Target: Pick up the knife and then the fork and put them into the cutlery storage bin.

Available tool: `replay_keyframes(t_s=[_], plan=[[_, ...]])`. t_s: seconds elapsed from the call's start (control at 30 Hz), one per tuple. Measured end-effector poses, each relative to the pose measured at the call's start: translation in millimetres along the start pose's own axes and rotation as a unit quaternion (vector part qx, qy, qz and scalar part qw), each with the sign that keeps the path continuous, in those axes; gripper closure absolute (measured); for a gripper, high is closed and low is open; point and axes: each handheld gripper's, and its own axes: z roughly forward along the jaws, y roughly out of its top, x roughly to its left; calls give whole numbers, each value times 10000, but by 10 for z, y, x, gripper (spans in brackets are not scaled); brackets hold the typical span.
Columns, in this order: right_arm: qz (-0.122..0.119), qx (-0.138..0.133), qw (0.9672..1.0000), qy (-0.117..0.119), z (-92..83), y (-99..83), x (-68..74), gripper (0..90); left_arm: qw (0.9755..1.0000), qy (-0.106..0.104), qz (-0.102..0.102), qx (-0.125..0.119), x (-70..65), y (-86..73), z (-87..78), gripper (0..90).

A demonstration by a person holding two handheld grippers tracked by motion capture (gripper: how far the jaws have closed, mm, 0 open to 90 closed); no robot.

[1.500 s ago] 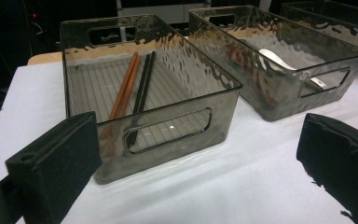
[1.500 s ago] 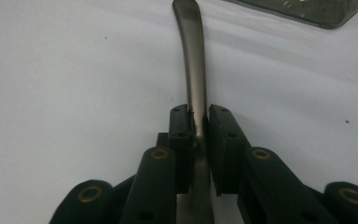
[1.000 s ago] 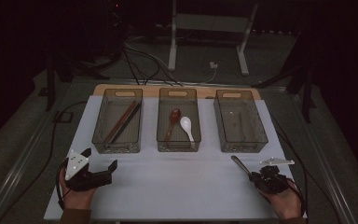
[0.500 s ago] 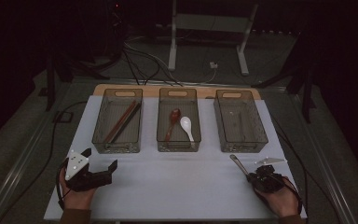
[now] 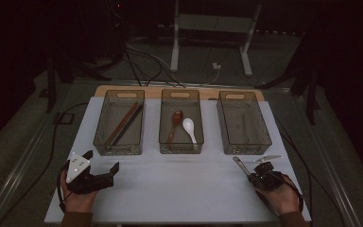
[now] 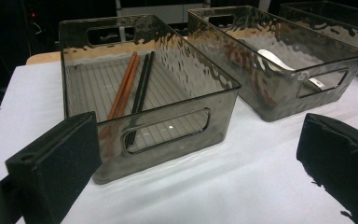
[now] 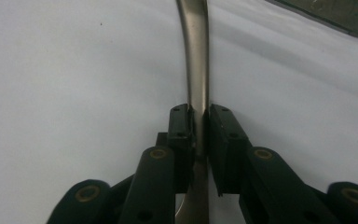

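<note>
Hand-held grippers: two, both low at the near edge of the bench (image 5: 179, 189), well apart.
Right hand-held gripper (image 5: 253, 174): jaws clamped on a metal utensil handle (image 7: 196, 70); the hand (image 5: 279, 196) is behind it, and the gripper points away and to the left.
Metal utensil: one, held at the front right of the bench, its free end (image 5: 238, 163) angling toward the right bin; what kind of utensil I cannot tell.
Left hand-held gripper (image 5: 101, 161): jaws spread wide, nothing between them, aimed at the left bin.
Bins: three smoky clear plastic bins in a row.
Left bin (image 5: 105, 142): two pairs of chopsticks (image 6: 133, 86), one reddish-brown, one black.
Middle bin (image 5: 163, 142): two spoons, one brown (image 5: 176, 118), one white (image 5: 189, 127).
Right bin (image 5: 264, 137): contents unclear.
</note>
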Motion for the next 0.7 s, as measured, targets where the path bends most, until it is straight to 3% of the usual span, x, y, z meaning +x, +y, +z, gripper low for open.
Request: replay_keyframes(t_s=[0.23,0.47,0.7], plan=[[199,-293,9994,3,-23,-71,-12,807,10000,8,-19,11,13,-5,7,7],[104,-563,9984,-26,-168,-115,-3,806,10000,3,-1,25,6,-4,10,7],[162,-759,9970,5,-245,-138,2,806,10000,14,-13,15,8,-3,8,7]])
